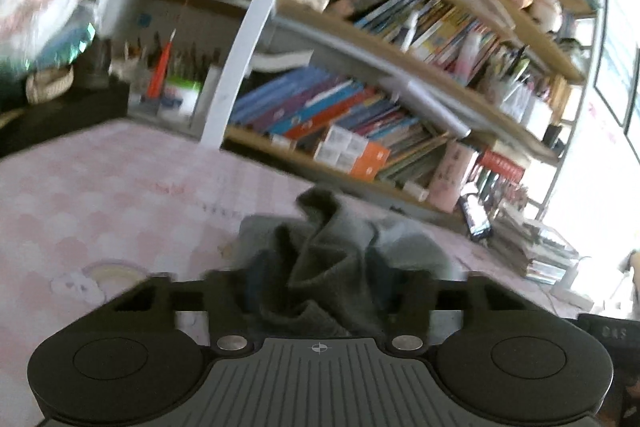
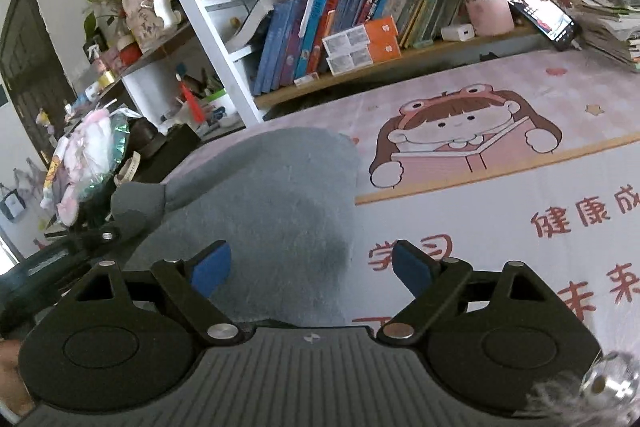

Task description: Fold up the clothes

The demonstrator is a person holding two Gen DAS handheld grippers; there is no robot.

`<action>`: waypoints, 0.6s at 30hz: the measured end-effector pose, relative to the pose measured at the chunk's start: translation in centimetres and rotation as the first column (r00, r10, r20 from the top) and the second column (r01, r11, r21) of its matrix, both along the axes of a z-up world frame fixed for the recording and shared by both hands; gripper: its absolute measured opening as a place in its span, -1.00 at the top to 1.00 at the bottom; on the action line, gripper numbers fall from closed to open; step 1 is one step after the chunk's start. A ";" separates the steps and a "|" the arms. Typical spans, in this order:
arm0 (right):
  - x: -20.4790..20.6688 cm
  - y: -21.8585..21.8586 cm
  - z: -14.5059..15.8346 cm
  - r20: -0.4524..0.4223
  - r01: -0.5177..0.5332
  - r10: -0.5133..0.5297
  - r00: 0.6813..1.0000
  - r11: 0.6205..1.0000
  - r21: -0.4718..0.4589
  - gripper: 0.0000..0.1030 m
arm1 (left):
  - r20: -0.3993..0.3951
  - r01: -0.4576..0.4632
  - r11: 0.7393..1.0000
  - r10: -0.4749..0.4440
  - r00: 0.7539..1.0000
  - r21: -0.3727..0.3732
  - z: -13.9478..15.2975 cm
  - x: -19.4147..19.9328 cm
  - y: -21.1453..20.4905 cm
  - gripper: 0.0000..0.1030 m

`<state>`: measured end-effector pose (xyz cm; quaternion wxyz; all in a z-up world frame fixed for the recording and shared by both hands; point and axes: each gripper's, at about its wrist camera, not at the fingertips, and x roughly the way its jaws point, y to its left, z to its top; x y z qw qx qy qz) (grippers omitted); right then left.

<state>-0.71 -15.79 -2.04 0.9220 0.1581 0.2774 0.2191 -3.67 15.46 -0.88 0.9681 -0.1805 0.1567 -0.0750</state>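
Grey cloth (image 1: 320,259) bunched in left claw (image 1: 320,291) | right claw (image 2: 310,271) gapes over flat part

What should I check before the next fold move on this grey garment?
1. Left tool shut on the grey garment: ok, cloth bunched between its fingers.
2. Right tool open: ok, blue pads apart.
3. Right tool over the cloth: ok, its right edge runs between the pads.
4. Garment lies flat: not ok, left corner lifted.
5. Pink mat beside it bare: ok.
6. Left view sharp: not ok, blurred.
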 end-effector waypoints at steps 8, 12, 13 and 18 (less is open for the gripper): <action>0.2 0.9 -0.1 0.003 -0.017 0.017 1.000 1.000 -0.006 -0.70 | 0.196 0.057 0.988 -0.028 0.980 -0.142 2.6 -3.3 2.5 0.72; 0.1 1.1 0.0 0.006 -0.029 0.029 1.000 1.000 -0.007 -0.70 | 0.047 -0.083 0.974 0.095 0.994 -0.211 0.2 -1.9 5.3 0.72; 0.2 1.2 -0.1 0.002 -0.034 0.034 0.999 0.999 -0.007 -0.70 | 0.003 -0.107 0.967 0.111 0.994 -0.232 -0.9 -1.5 5.9 0.68; 0.3 1.5 -0.4 -0.021 -0.053 0.053 0.998 0.999 -0.002 -0.70 | -0.015 -0.126 0.970 0.126 0.992 -0.209 -1.8 -1.4 6.4 0.22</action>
